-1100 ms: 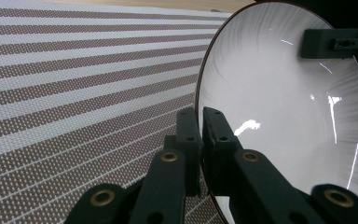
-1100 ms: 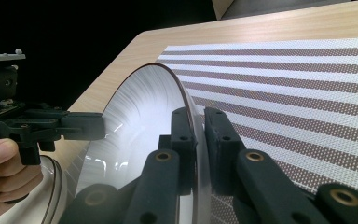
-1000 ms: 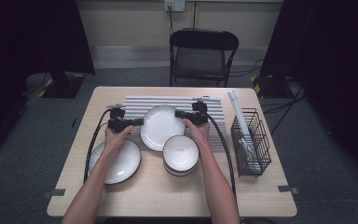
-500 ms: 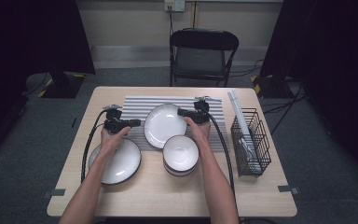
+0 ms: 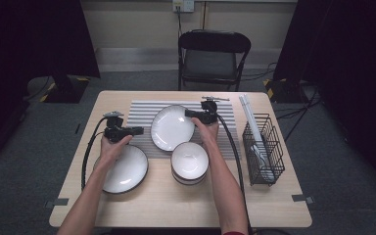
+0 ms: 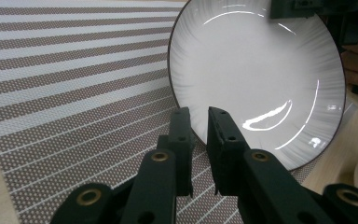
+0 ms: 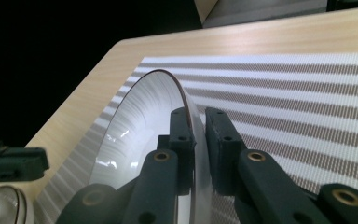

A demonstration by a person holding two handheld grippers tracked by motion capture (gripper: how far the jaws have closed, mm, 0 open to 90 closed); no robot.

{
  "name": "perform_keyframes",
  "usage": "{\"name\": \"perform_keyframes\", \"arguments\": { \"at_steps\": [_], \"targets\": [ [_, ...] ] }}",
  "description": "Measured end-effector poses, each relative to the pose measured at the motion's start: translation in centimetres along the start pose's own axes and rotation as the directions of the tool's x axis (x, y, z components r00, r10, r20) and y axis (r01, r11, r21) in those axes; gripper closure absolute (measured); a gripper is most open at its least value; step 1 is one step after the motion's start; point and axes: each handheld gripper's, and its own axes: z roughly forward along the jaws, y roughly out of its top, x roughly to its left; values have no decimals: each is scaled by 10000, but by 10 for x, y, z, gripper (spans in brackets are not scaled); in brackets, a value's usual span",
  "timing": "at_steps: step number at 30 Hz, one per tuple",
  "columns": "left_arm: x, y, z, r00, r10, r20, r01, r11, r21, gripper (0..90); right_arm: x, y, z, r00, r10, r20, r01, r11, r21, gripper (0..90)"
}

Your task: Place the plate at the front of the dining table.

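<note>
A white plate (image 5: 170, 128) with a dark rim is tilted over the striped placemat (image 5: 142, 110). My right gripper (image 5: 187, 113) is shut on its right rim; in the right gripper view the rim (image 7: 140, 126) runs between the two jaws of that gripper (image 7: 196, 114). My left gripper (image 5: 139, 130) hovers just left of the plate, apart from it. Its jaws have just been opening slightly and stand a narrow gap apart with nothing between them (image 6: 199, 114). The plate (image 6: 256, 79) lies beyond them, with the right gripper (image 6: 307, 9) at its far edge.
A second white plate (image 5: 125, 169) lies at the front left of the wooden table (image 5: 176, 205). A stack of bowls (image 5: 189, 161) sits in front of the held plate. A black wire basket (image 5: 263, 152) stands at the right. A folding chair (image 5: 214, 54) is behind the table.
The left gripper has let go of the plate's left rim and drawn back a little to the left. The right gripper keeps its hold, and the plate sits slightly farther back.
</note>
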Motion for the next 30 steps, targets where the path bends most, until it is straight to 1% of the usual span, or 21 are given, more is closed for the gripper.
{"name": "perform_keyframes", "arguments": {
  "at_steps": [1,2,3,4,5,7,10,11,13,14,17,18,20,21,23,25,26,29,30],
  "targets": [
    [-1,0,-1,10000,38,-38,-38,10000,6,803,-1,0,2,9999,88,-50,-88,10000,-14,821],
    [-1,1,-3,10000,86,-42,-86,10000,-16,799,-2,-1,5,9999,104,87,-105,9999,94,823],
    [-1,1,-4,10000,74,32,-74,10000,-58,799,-3,-2,5,9999,140,96,-140,9999,61,823],
    [-1,1,-5,9998,184,2,-184,9998,-29,798,-4,-3,6,9999,149,74,-150,9999,85,825],
    [-2,1,-5,9999,160,-19,-160,9999,-43,794,-5,-5,6,9999,136,88,-137,9998,110,829],
    [-2,1,-6,9999,116,26,-116,9999,-63,794,-7,-6,6,9996,145,241,-149,9998,152,835],
    [-2,0,-8,9997,232,-23,-232,9997,-23,787,-10,-8,7,9991,230,358,-236,9996,166,840],
    [-2,0,-8,9998,193,-31,-193,9998,-50,784,-11,-10,7,9987,235,450,-243,9995,186,843],
    [-1,-1,-11,9996,282,-56,-283,9995,-139,784,-13,-12,6,9978,278,601,-293,9993,244,847],
    [-1,-3,-12,9997,214,-74,-215,9997,-130,784,-14,-13,6,9974,332,642,-348,9991,238,849],
    [3,-7,-15,9997,157,-170,-160,9998,-145,781,-17,-18,5,9955,273,911,-299,9992,269,854],
    [4,-8,-16,9998,99,-168,-102,9998,-172,781,-18,-19,5,9953,355,897,-380,9989,258,854],
    [7,-10,-20,9997,111,-206,-113,9999,-111,781,-19,-20,6,9951,391,909,-414,9989,241,854],
    [7,-10,-21,9997,96,-234,-98,9999,-106,778,-19,-19,7,9948,377,947,-400,9989,233,854],
    [8,-10,-24,9997,22,-230,-28,9997,-252,777,-19,-18,8,9949,296,965,-323,9991,261,855],
    [7,-8,-26,9995,129,-278,-137,9995,-283,776,-19,-17,9,9949,245,981,-279,9991,328,855],
    [6,-7,-26,9997,111,-240,-119,9993,-342,777,-19,-16,9,9947,227,999,-265,9990,368,855],
    [5,-8,-26,9996,180,-213,-186,9994,-297,776,-19,-16,11,9934,47,1146,-89,9993,365,855],
    [6,-8,-26,9996,196,-219,-202,9994,-281,776,-20,-16,11,9934,91,1143,-134,9993,363,855]
  ]
}}
